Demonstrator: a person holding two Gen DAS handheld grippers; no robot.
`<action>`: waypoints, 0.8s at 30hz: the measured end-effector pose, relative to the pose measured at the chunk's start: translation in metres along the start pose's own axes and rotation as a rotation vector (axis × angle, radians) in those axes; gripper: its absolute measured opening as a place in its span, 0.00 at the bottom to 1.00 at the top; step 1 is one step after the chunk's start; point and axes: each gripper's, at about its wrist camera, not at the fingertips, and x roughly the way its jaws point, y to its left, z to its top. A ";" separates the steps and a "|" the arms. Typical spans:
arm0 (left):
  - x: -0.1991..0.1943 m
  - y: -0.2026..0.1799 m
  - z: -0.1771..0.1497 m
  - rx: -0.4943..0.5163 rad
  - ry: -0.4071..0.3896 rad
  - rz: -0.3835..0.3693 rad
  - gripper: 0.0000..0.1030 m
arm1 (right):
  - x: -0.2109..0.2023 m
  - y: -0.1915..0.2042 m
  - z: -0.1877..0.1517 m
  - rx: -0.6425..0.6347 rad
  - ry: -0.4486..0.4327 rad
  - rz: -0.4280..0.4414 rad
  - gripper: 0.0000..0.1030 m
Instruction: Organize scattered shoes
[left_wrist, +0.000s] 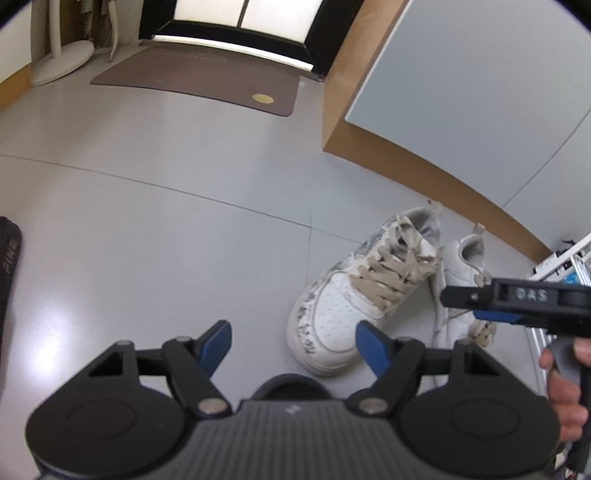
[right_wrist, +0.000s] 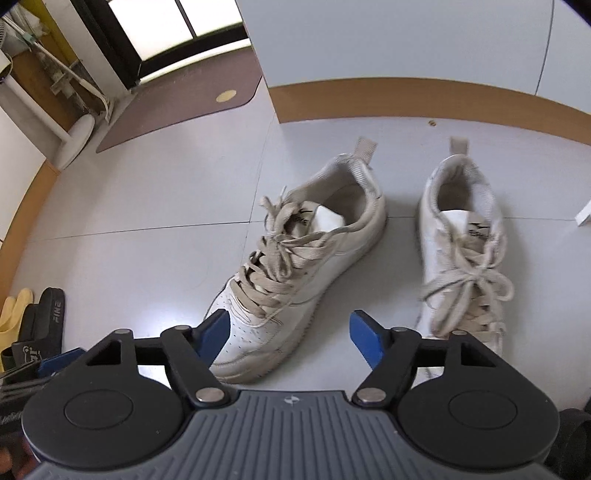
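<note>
Your left gripper (left_wrist: 293, 341) hangs over the grey floor (left_wrist: 147, 221) with its blue pads spread wide and nothing between them; the toe of the nearer white sneaker (left_wrist: 354, 295) lies just beyond its right pad. Your right gripper (right_wrist: 290, 332) also stands open with nothing gripped: its pads flank the toe of that same sneaker (right_wrist: 295, 266) from above, and whether they touch it you cannot tell from here.

The two white sneakers with beige laces sit on the floor near the wood-trimmed base of the wall (right_wrist: 406, 96), heels toward it. The nearer one is angled, toe swung out from the wall; the second sneaker (right_wrist: 461, 240) lies beside it, apart, more nearly square to the wall. A brown doormat (left_wrist: 199, 81) lies by the doorway, well apart from the pair. Black slippers (right_wrist: 44, 321) and something yellow (right_wrist: 13, 317) sit at the floor's left edge in the right wrist view.
</note>
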 end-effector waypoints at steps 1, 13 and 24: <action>-0.001 0.002 0.000 0.003 0.003 -0.001 0.74 | 0.004 0.001 0.001 0.012 0.003 0.002 0.73; 0.001 0.008 -0.007 0.039 0.042 -0.018 0.74 | 0.049 -0.011 0.017 0.159 0.017 -0.030 0.64; 0.001 0.014 -0.010 0.048 0.045 0.016 0.74 | 0.075 -0.015 0.018 0.163 0.021 -0.031 0.39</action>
